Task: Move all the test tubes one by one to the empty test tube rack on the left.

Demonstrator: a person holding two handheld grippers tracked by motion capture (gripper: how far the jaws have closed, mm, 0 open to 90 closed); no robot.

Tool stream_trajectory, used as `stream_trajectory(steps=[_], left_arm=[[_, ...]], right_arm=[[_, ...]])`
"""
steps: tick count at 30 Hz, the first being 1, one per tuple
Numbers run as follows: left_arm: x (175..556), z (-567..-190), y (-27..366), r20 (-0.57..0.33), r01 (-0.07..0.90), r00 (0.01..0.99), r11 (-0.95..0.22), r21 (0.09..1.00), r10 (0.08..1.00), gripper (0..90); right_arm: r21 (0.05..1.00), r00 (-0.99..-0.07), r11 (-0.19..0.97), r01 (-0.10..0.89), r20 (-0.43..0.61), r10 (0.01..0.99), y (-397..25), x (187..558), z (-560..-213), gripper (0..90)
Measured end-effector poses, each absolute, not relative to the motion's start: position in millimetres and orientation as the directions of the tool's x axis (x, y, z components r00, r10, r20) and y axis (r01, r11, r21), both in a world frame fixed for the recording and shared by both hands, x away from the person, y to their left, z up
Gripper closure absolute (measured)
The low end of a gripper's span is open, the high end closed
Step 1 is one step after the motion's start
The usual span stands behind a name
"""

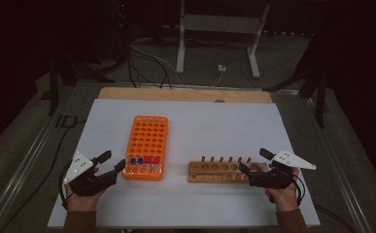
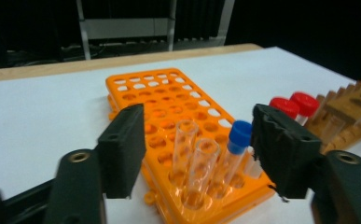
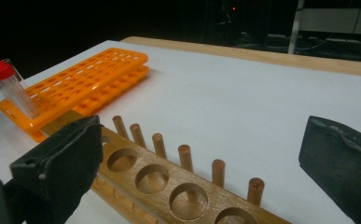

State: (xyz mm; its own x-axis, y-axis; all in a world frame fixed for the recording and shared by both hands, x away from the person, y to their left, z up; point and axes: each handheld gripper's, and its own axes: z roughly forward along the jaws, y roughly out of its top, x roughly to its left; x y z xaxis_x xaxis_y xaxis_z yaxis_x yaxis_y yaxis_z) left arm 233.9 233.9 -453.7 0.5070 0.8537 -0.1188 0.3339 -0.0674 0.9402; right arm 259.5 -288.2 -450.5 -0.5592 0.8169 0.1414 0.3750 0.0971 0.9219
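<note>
Left tool [image 1: 111,164] agape beside orange rack [image 1: 146,141]

My left gripper [image 1: 109,163] is black, with a grey three-cornered plate [image 1: 77,166] on top and thick, blocky jaws. My right gripper [image 1: 255,161] is made the same way, and a black cable [image 1: 301,187] trails from it. My sleeves [image 1: 80,222] are brown.

I'm seeing a glossy orange plastic rack [image 2: 169,100], a smooth wooden rack [image 3: 169,179] and clear tubes [image 2: 201,163].
</note>
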Motion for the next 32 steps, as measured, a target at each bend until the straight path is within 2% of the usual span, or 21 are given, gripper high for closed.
stream_trajectory(steps=[8,17,32], left_arm=[[234.0,-454.0,234.9,-0.135,0.322,0.476,-0.030,0.946,0.869,25.0],[234.4,-453.8,235.3,-0.142,0.329,0.424,-0.006,0.944,0.894,0.8],[235.7,-458.5,238.1,-0.150,0.343,0.399,0.004,0.939,0.905,0.5]], right_arm=[[0.930,-0.547,0.095,0.354,0.123,0.828,-292.0,258.8,-451.5,0.1],[0.939,-0.531,0.100,0.328,0.096,0.842,-296.6,258.3,-453.3,0.1],[0.939,-0.508,0.086,0.334,0.102,0.855,-301.4,258.1,-455.9,0.1]])
